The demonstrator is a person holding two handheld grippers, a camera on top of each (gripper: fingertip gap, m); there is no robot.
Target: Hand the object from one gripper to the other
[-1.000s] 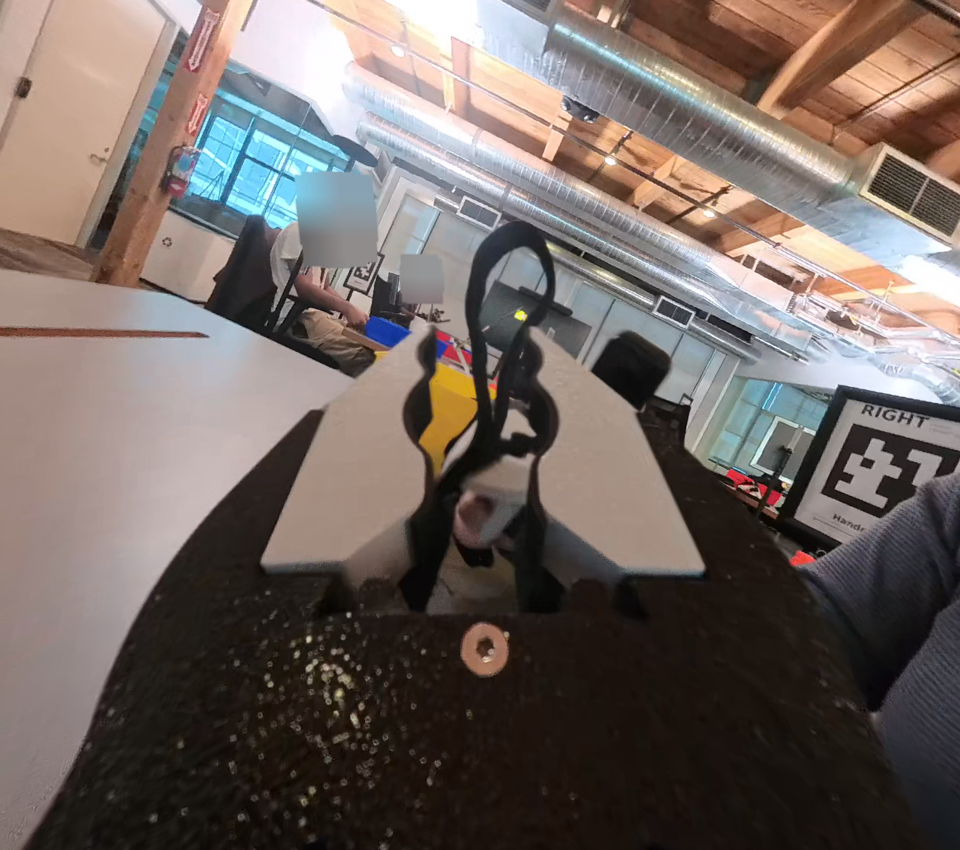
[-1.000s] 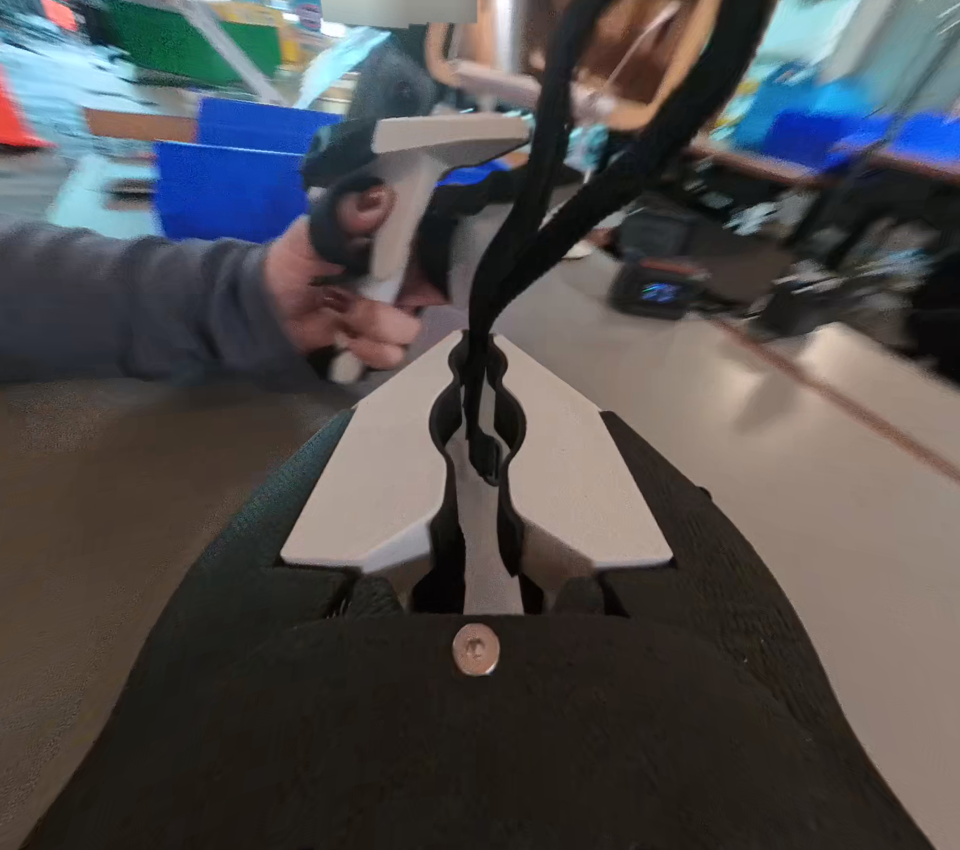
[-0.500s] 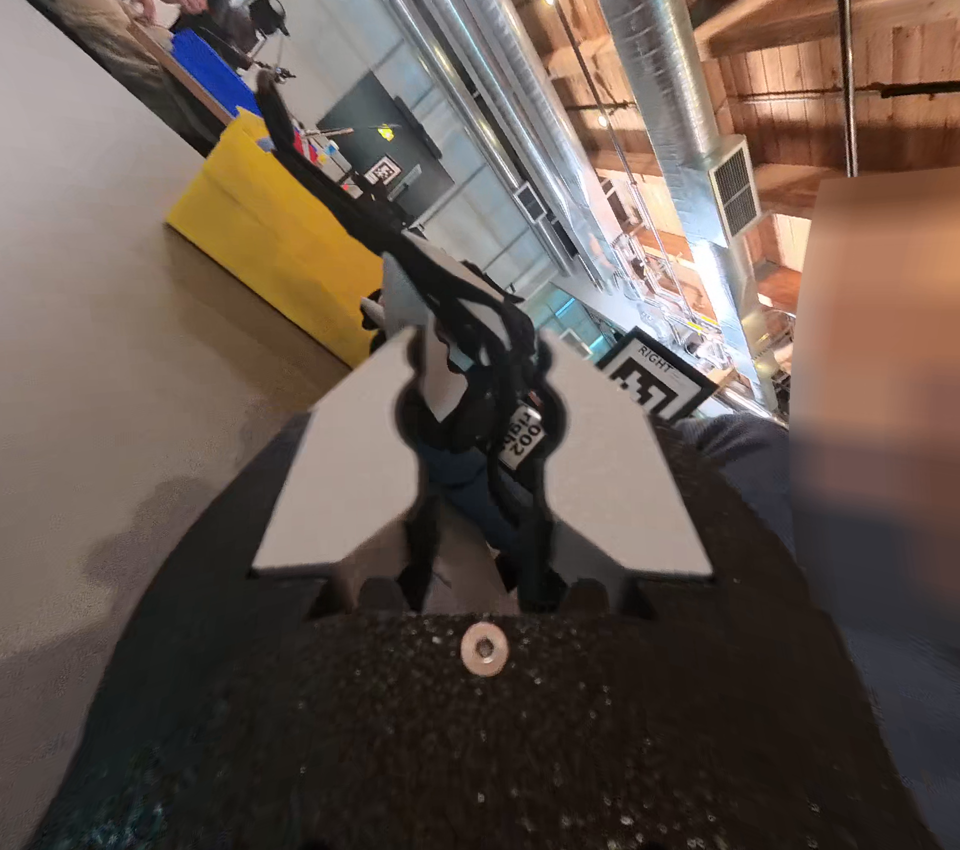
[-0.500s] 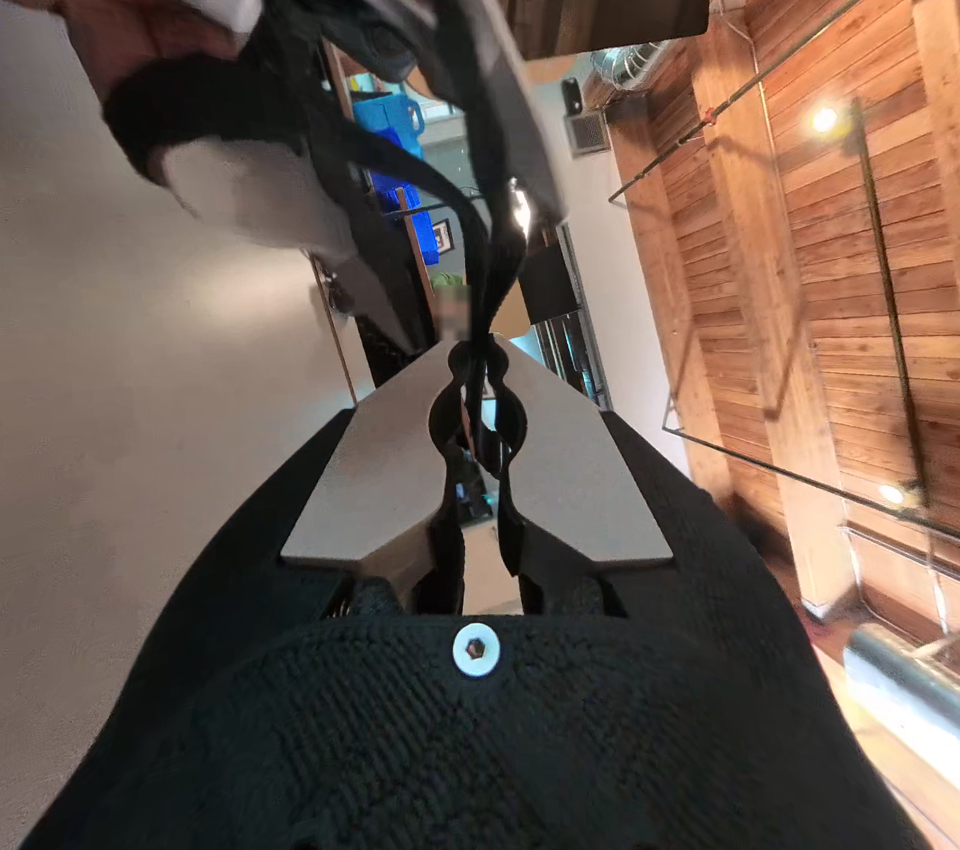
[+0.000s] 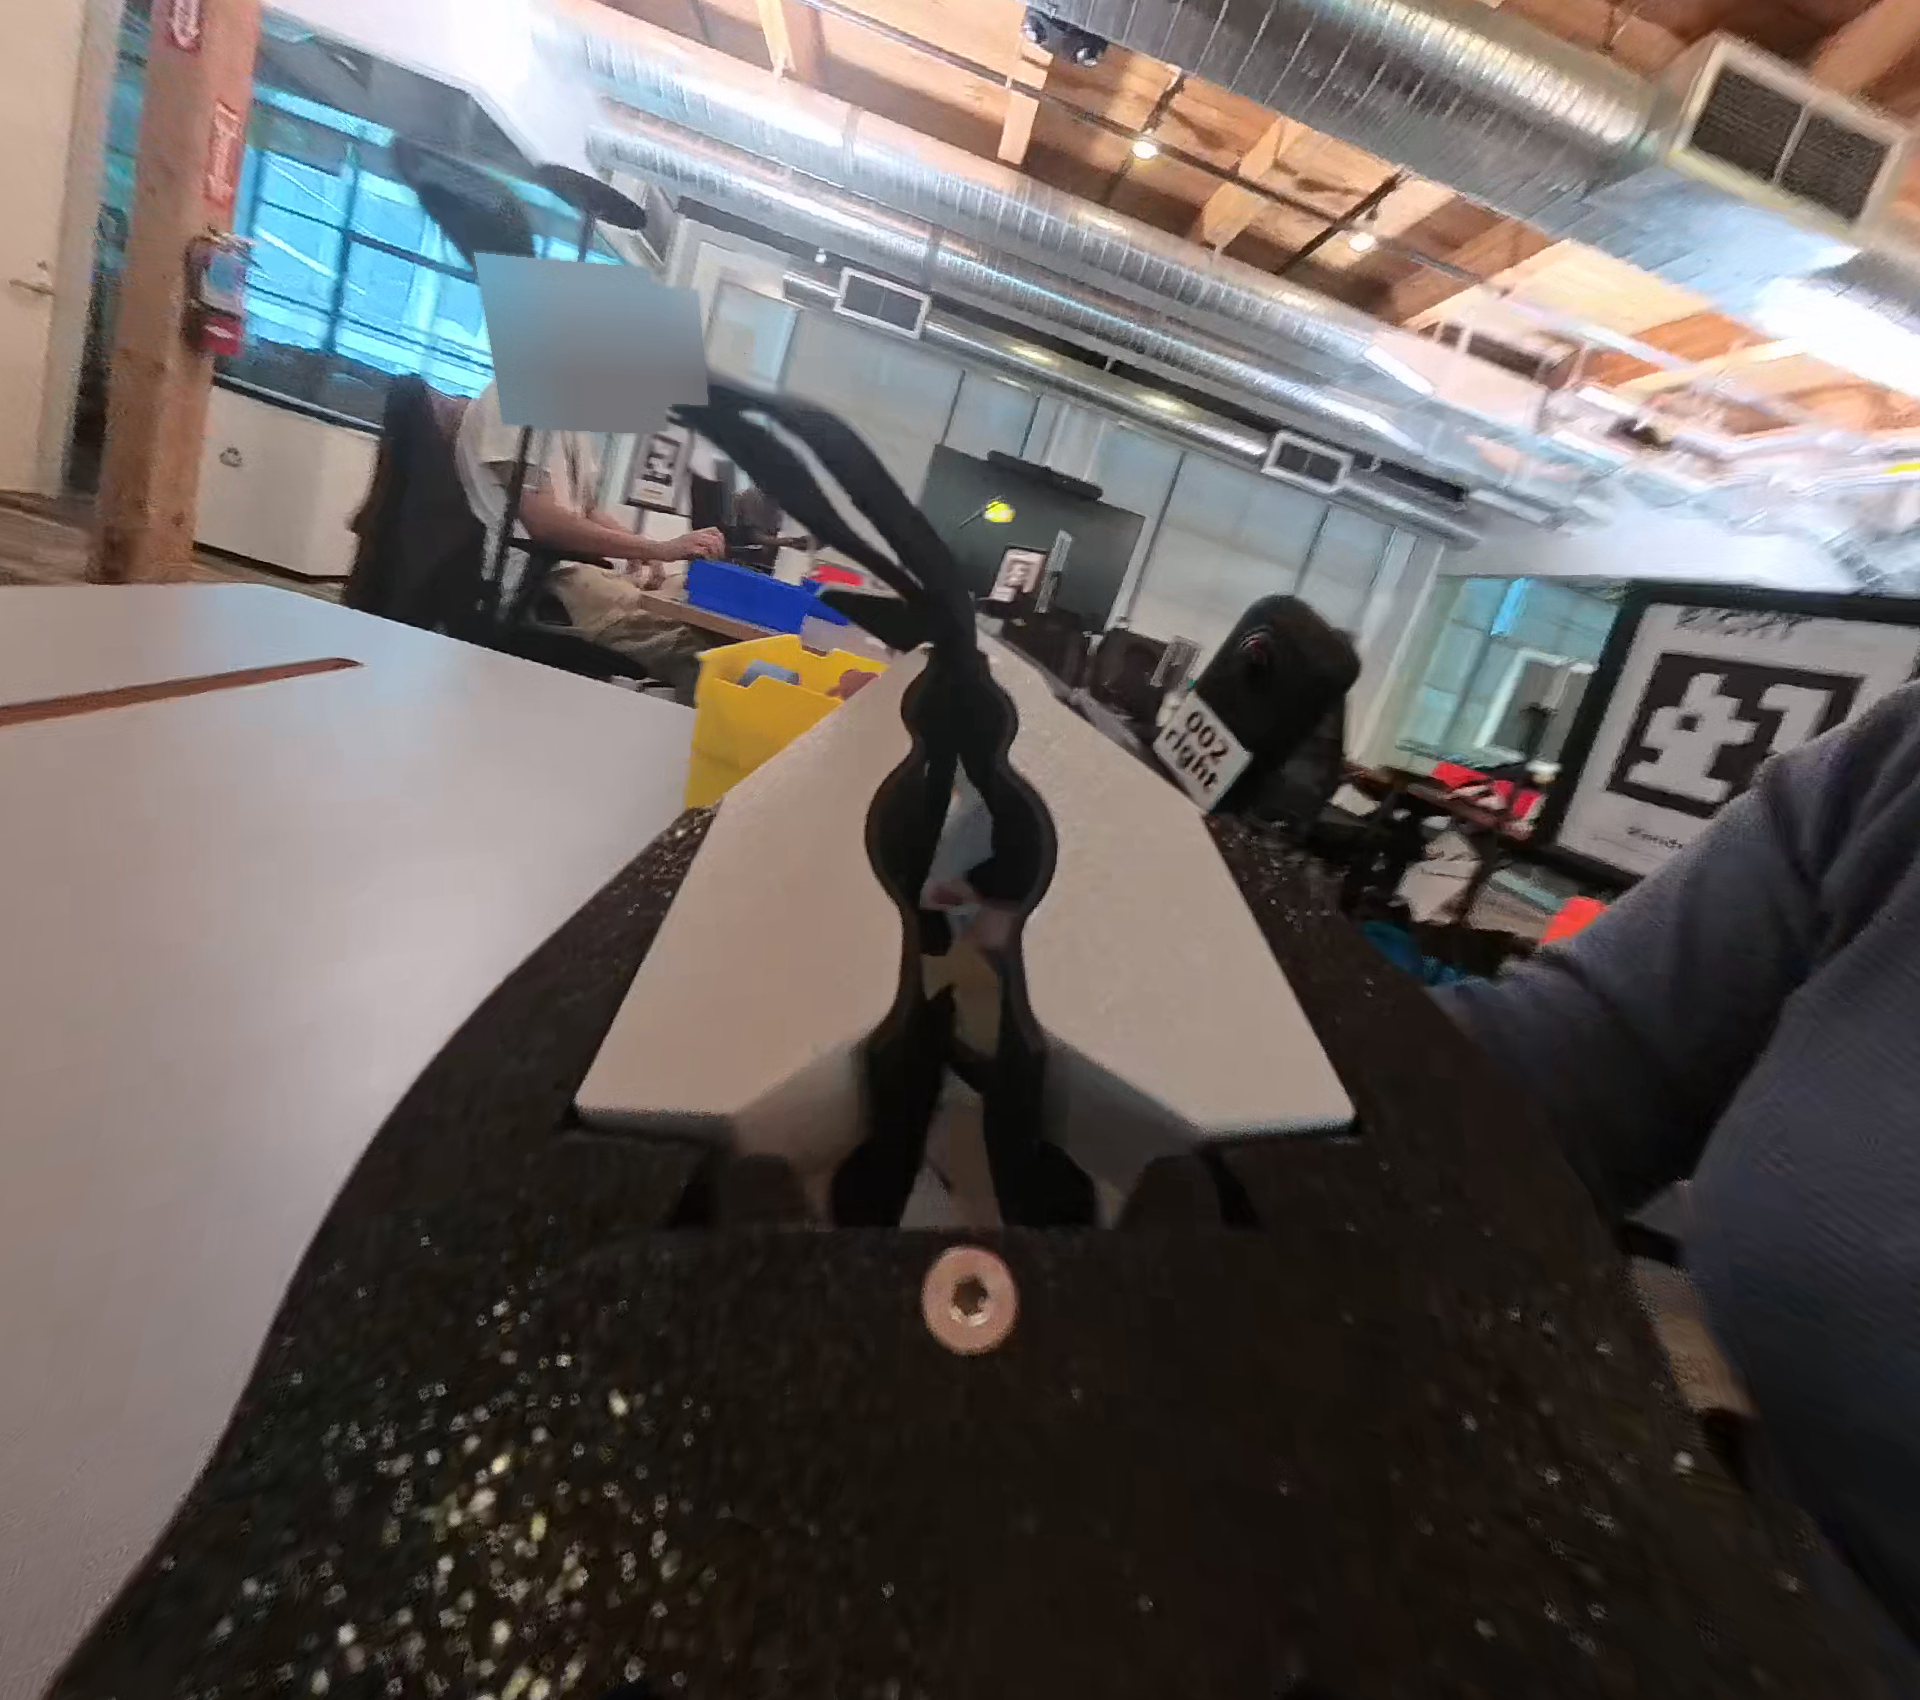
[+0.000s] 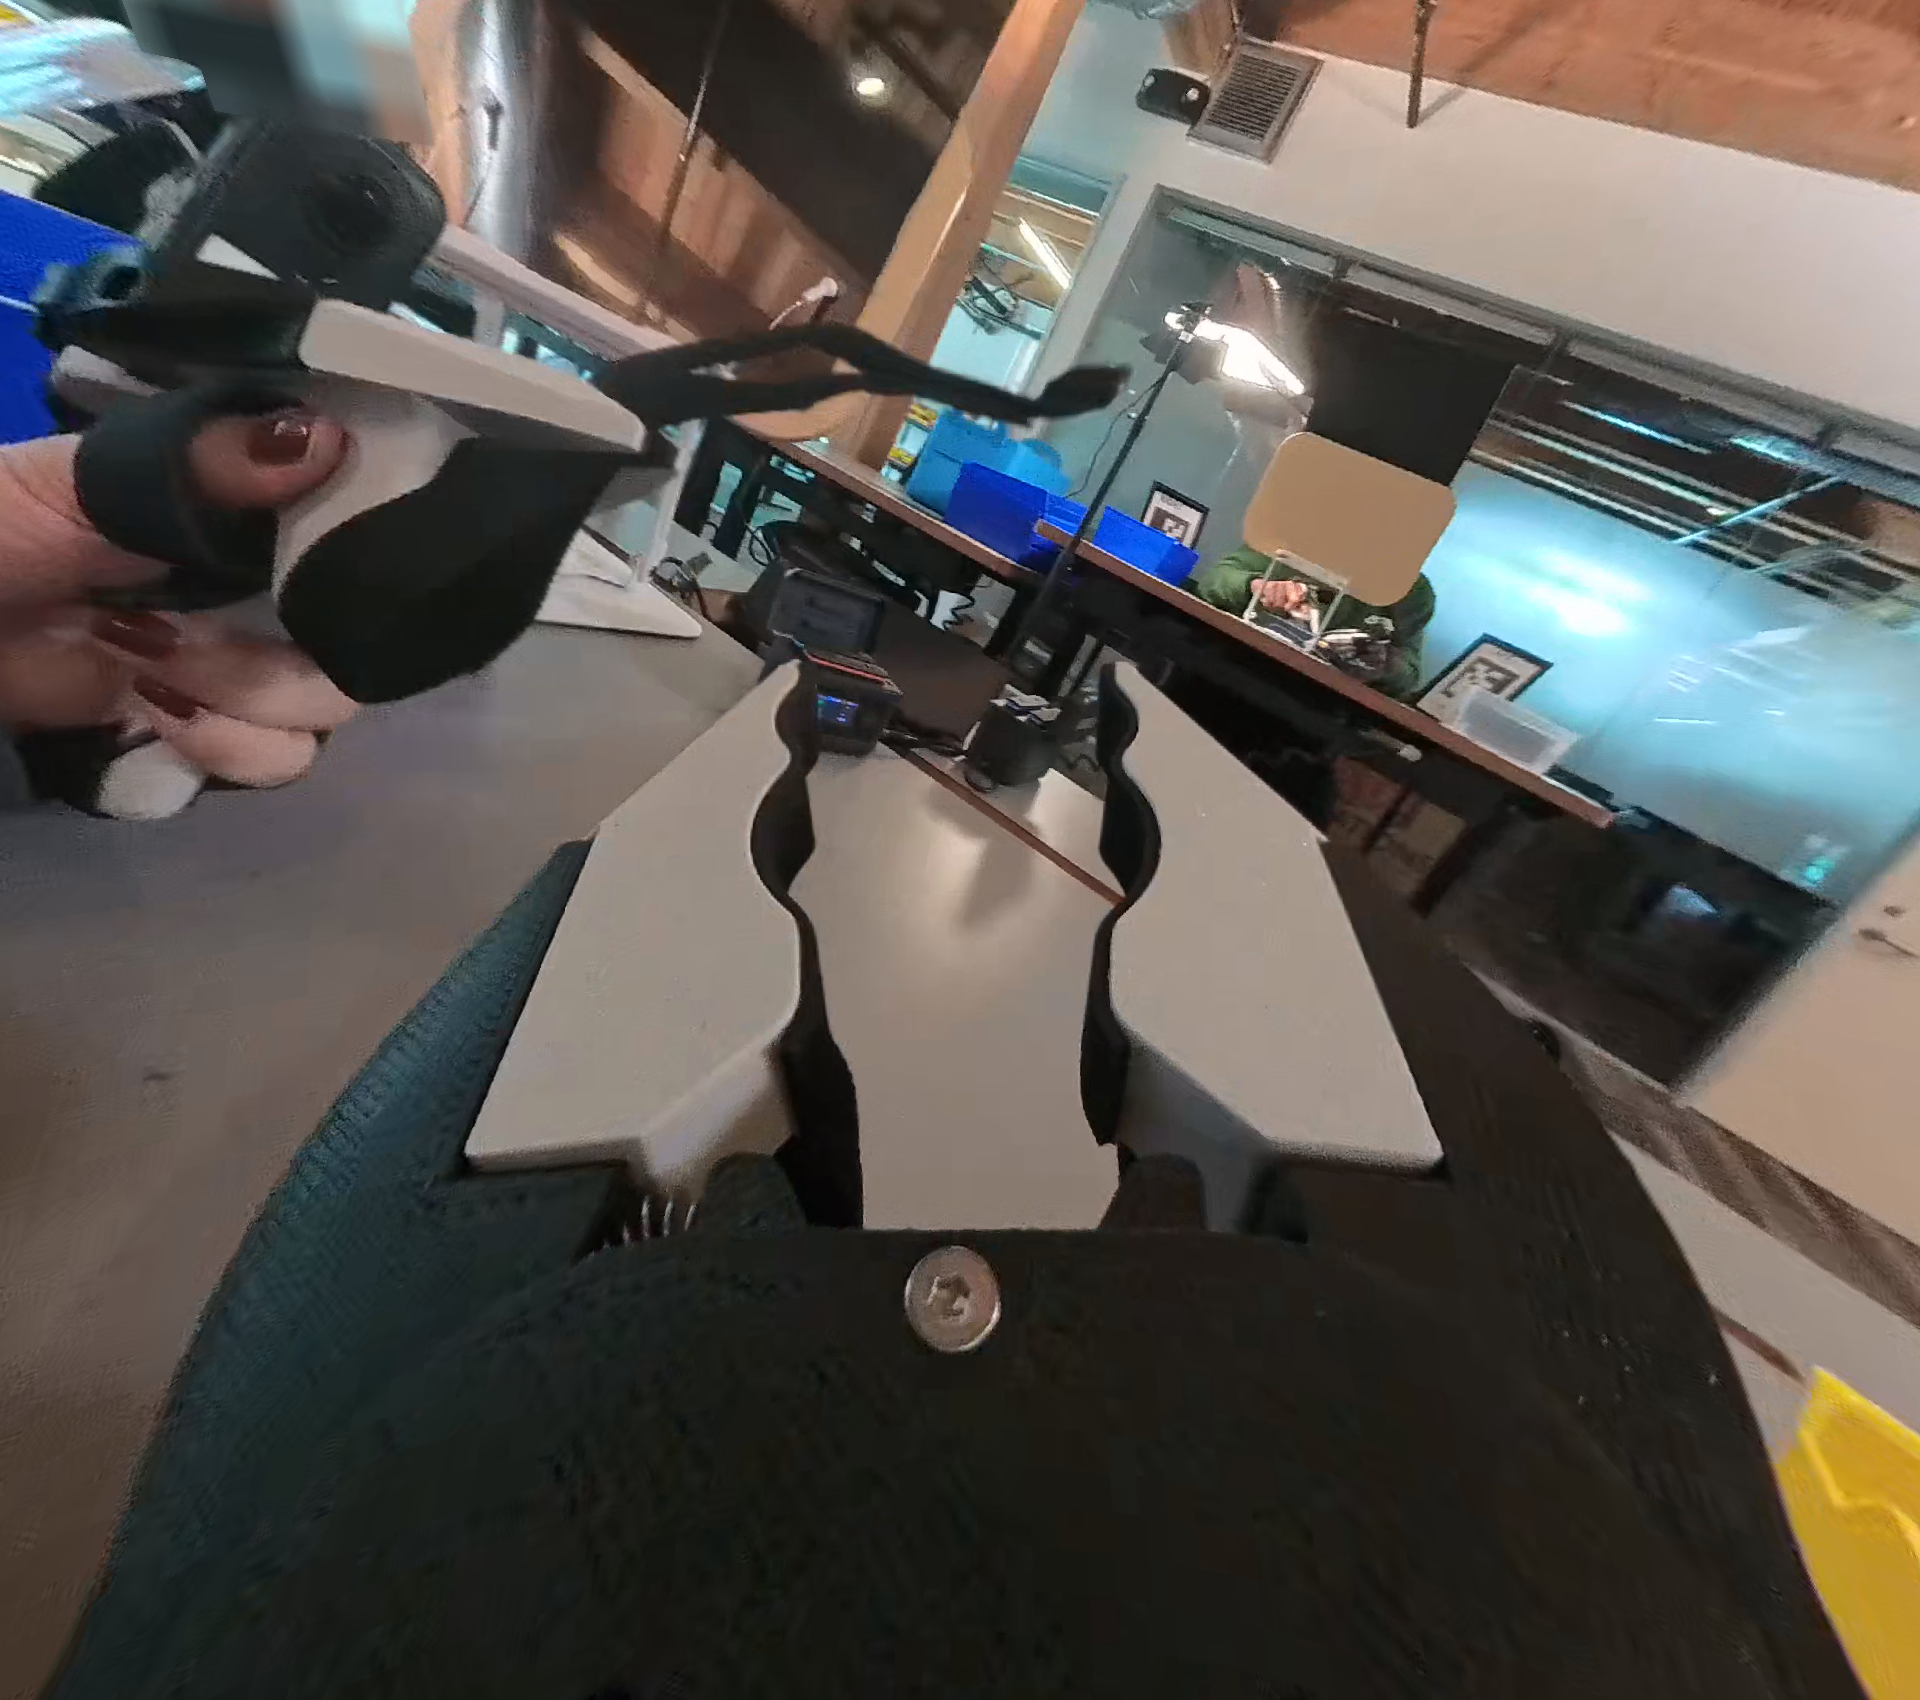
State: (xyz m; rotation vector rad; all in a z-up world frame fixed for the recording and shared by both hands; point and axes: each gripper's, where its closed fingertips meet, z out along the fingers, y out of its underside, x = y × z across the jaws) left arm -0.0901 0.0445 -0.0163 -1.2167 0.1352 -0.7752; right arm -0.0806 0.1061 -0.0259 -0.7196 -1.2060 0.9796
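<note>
The object is a black cord loop (image 5: 883, 528). My left gripper (image 5: 951, 674) is shut on it, and the loop sticks up and forward past the fingertips. In the right wrist view the left gripper (image 6: 634, 429) shows at the upper left, held by a hand (image 6: 156, 611), with the cord (image 6: 862, 377) trailing to the right from its tips. My right gripper (image 6: 951, 694) is open and empty, below and to the right of the cord, apart from it.
A grey table (image 5: 260, 871) lies under both grippers. A yellow bin (image 5: 764, 710) stands at its far edge and shows again at the lower right of the right wrist view (image 6: 1860, 1567). A small black device (image 6: 842, 705) and people at far desks lie beyond.
My right gripper has let go of the cord, opened and drawn back from it. My left gripper now holds the cord alone and has swung level again.
</note>
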